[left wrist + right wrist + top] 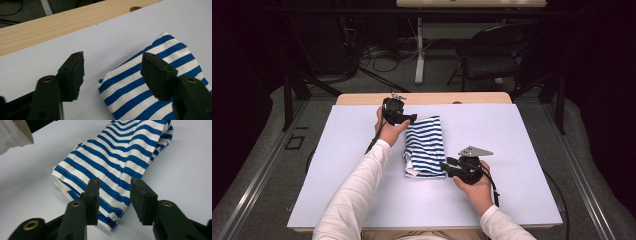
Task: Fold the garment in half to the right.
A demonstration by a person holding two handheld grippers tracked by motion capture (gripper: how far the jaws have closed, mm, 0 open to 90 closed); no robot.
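We've got the folded blue-and-white striped cloth (426,146) lying mid-way on the pale lavender surface (512,130). Our left tool (413,119) sits at the cloth's far corner, forearm stretched out long, jaws apart with nothing pinched. Our right tool (443,166) hangs at the cloth's near corner, wrist bent inward, jaws partly apart over the hem, not clamping it.

Blue-and-white striped cloth (426,145) on a white table (512,135); black tools.
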